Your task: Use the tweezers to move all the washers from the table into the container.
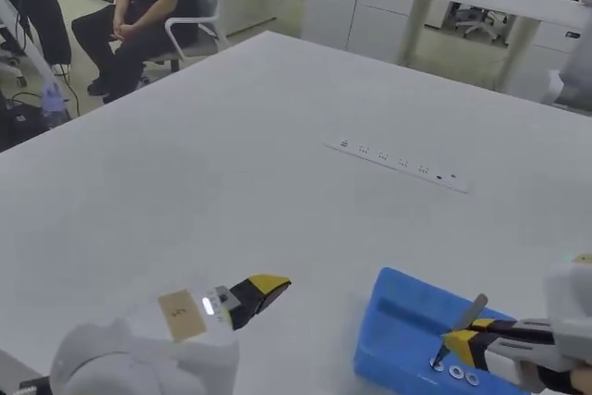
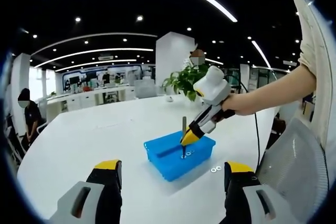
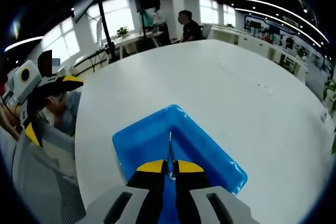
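A blue container stands on the white table near its front edge. My right gripper is shut on metal tweezers, whose tips point down into the container. Two washers lie inside it by the tips. In the left gripper view the right gripper holds the tweezers over the container, and two more washers lie on the table beside it. My left gripper hovers open to the left of the container, holding nothing. The right gripper view looks down the tweezers into the container.
A white power strip lies flat further back on the table. A person sits on a chair beyond the far left corner. Desks and cabinets line the back of the room.
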The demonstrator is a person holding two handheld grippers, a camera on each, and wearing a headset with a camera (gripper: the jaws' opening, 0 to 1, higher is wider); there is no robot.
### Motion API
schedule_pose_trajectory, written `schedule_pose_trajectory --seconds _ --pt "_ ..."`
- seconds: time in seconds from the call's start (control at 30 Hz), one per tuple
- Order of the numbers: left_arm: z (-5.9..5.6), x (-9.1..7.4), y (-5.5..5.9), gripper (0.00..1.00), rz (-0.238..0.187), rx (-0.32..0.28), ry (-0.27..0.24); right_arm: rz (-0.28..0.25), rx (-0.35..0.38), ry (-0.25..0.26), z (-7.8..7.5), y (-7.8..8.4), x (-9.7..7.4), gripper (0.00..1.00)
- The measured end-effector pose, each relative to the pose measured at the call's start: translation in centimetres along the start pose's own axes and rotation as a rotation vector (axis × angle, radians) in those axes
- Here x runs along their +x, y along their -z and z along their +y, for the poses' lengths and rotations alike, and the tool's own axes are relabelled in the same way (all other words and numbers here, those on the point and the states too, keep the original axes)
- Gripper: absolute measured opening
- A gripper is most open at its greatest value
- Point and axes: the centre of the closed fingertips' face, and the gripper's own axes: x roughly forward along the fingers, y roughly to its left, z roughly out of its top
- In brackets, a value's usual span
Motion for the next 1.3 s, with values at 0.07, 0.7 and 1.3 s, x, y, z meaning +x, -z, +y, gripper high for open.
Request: schedule_pose_trajectory --seconds 0.07,0.7,1.3 --pt "-0.1 0.1 0.1 0.81 0.006 0.006 0.003 -0.011 0.011 -0.002 -0.3 0.1 0.0 0.03" --pt "0.2 0.1 0.3 0.81 0.016 0.02 -0.01 -0.17 0.072 -0.007 0.9 -2.4 -3.5 0.03" --pt "-0.2 0.1 0.2 0.81 0.018 0.027 0.008 -0.193 0.049 -0.039 5.1 -2.0 -6.2 0.03"
